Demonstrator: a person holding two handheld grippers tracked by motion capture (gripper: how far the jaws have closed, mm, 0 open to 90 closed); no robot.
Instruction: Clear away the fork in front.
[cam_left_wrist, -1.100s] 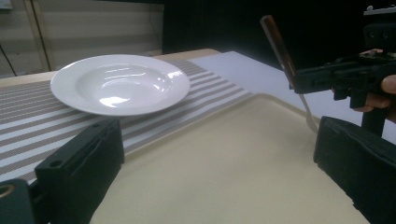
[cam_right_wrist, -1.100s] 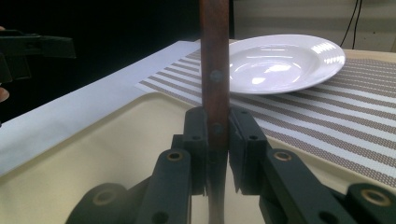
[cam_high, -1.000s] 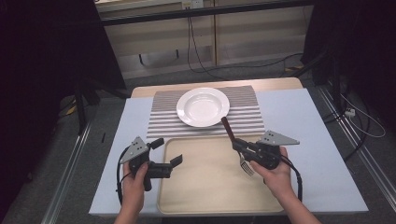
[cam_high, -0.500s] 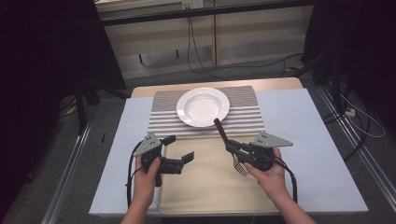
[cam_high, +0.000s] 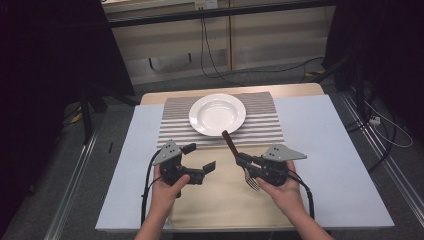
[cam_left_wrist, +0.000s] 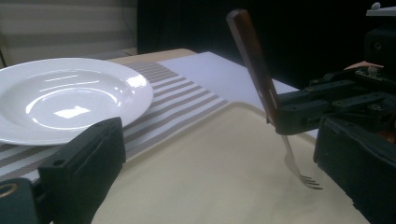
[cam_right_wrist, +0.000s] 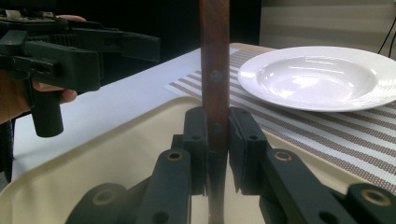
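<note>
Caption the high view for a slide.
Right gripper clamps a wooden-handled fork over the beige tray; left gripper open beside it.

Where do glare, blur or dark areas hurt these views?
High view: sharp table, surroundings nearly black. Left gripper view: ceiling-light glare on the white plate, near jaw soft. Right gripper view: fork handle and nearest linkage blurred, plate crisp with reflections.

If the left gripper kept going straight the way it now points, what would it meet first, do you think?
Probably the fork clamped in the right gripper; the left gripper, jaws open, points across the tray at it, though depth is uncertain.
</note>
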